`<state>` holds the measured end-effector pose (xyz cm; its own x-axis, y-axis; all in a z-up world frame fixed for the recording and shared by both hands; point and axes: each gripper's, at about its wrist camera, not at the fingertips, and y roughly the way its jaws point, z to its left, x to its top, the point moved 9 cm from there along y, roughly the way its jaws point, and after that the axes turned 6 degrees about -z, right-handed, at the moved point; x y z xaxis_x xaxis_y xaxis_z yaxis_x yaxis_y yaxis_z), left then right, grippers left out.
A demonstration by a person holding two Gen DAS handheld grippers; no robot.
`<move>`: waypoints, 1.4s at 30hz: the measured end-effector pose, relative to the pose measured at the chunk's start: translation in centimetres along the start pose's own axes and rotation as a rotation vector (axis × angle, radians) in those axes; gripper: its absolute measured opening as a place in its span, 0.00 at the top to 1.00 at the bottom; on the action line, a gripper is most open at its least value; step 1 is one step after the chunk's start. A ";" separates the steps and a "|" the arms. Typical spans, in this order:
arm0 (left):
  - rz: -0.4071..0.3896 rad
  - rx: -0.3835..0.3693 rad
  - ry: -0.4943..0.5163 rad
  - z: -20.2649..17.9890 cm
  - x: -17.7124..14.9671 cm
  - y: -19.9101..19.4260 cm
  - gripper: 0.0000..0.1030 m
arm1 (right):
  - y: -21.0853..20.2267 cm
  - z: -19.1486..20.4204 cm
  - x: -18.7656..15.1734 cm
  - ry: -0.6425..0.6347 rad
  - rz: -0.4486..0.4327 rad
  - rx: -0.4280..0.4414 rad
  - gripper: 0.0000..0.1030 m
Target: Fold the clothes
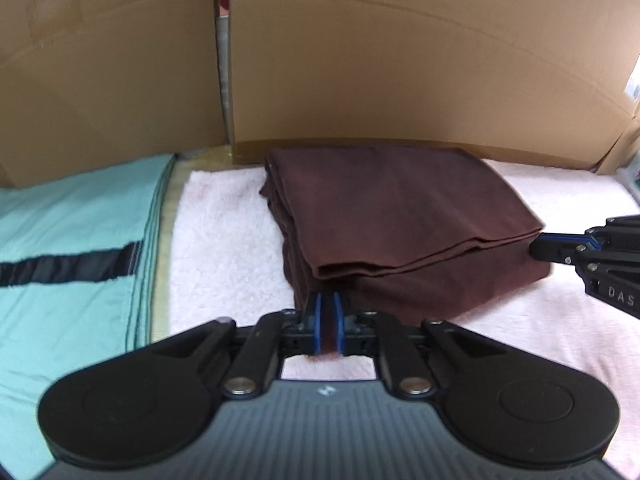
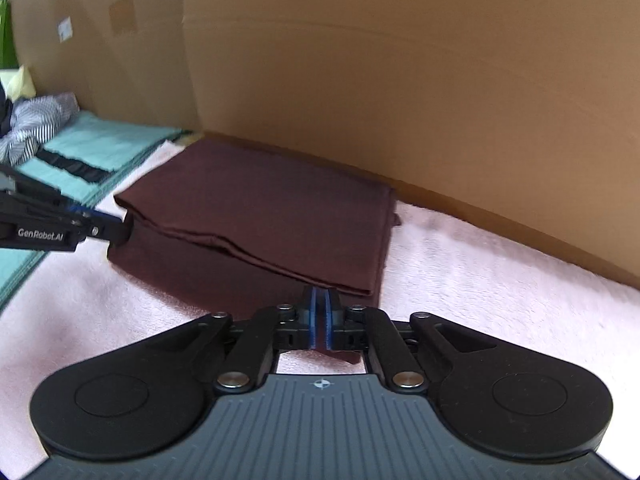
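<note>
At the far left of the bedding, in the right wrist view, one crumpled striped garment (image 2: pixel 38 122) lies partly cut off by the picture's edge. Beside it is one mint-green cloth (image 1: pixel 72 216) with a dark band across it, folded flat along the left edge of the pink fleece blanket (image 1: pixel 224 240); its near part runs out of the picture. The one brown garment (image 1: pixel 392 216) lies folded in several layers on the blanket, its far edge close against the cardboard wall (image 1: pixel 400 60), which is made of two panels with a narrow gap between them. Something red shows through that gap, too small to make out.

There are two grippers. The left gripper (image 1: pixel 328 322) is at the garment's near left corner, its blue pads a narrow way apart with brown cloth pinched between them. The right gripper (image 2: pixel 320 320) is at the near right corner, its jaws almost fully closed on a thin fold of the same brown cloth. Each gripper also shows from the side in the other's view, only partly, with its tip at the garment's edge. The lowest layer of the garment is in shadow, so the number of folds is hard to count.
</note>
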<state>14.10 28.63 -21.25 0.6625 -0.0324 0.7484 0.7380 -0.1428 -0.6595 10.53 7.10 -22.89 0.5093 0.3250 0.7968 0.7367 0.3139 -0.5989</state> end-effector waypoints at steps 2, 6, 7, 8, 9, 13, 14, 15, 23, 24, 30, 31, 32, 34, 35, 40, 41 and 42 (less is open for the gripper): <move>0.012 0.001 0.004 0.6 -0.4 -0.1 0.83 | 0.9 -0.5 -0.2 0.006 0.008 -0.014 0.98; 0.087 0.046 0.075 1.3 -2.9 0.4 0.99 | 1.5 -2.2 -0.3 0.043 0.020 -0.033 0.99; 0.076 0.040 0.070 1.3 -3.0 0.2 0.99 | 1.6 -2.4 -0.4 0.054 0.022 -0.034 0.98; 0.054 0.027 0.037 1.4 -2.8 -0.2 0.99 | 1.6 -2.4 -0.4 0.054 0.021 -0.026 0.98; 0.023 0.032 0.012 1.5 -2.3 -0.7 0.99 | 1.5 -2.4 -0.4 0.053 0.020 -0.020 0.98; -0.120 0.033 -0.026 0.8 0.0 -3.1 0.98 | 1.5 -2.6 -0.4 0.074 0.031 -0.021 0.95; -0.138 0.019 -0.004 0.0 0.3 -3.3 0.97 | 1.5 -2.7 -0.4 0.089 0.032 -0.022 0.95; -0.152 0.004 0.025 -0.9 0.6 -3.4 0.92 | 1.5 -2.6 -0.4 0.089 0.033 -0.028 0.94; -0.073 -0.036 0.135 -3.1 -2.7 1.4 0.75 | -0.3 -3.1 -0.6 0.114 0.041 -0.101 0.73; -0.056 -0.036 0.155 -2.8 -3.2 1.3 0.75 | -0.9 -3.1 -0.6 0.116 0.034 -0.105 0.73; 0.027 0.024 0.141 0.8 -4.4 0.1 0.75 | -3.8 -2.3 -1.5 0.152 0.044 -0.133 0.75; 0.018 0.017 0.101 1.1 -3.9 -0.7 0.66 | -4.3 -2.0 -1.6 0.176 0.047 -0.132 0.75; 0.013 0.021 0.058 1.3 -3.4 -1.4 0.43 | -4.8 -1.7 -1.6 0.199 0.049 -0.132 0.75; 0.000 0.002 -0.002 0.6 -2.7 -2.7 0.38 | -5.7 -1.1 -1.8 0.245 0.058 -0.131 0.73; -0.001 -0.011 -0.015 -0.1 -2.5 -3.1 0.36 | -6.0 -0.7 -1.8 0.265 0.071 -0.136 0.72; 0.042 0.009 0.057 -3.3 -3.0 -3.2 0.22 | -7.0 1.5 -1.7 0.325 0.097 -0.145 0.61; 0.048 0.015 0.067 -3.7 -3.2 -3.2 0.19 | -7.3 1.8 -1.7 0.315 0.092 -0.152 0.61; 0.055 0.021 0.077 -4.1 -3.3 -3.2 0.15 | -7.6 2.1 -1.8 0.306 0.089 -0.160 0.58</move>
<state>8.99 25.14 -21.34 0.6906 -0.1154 0.7139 0.7041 -0.1182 -0.7002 3.11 5.96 -19.92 0.6661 0.0552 0.7438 0.7318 0.1446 -0.6660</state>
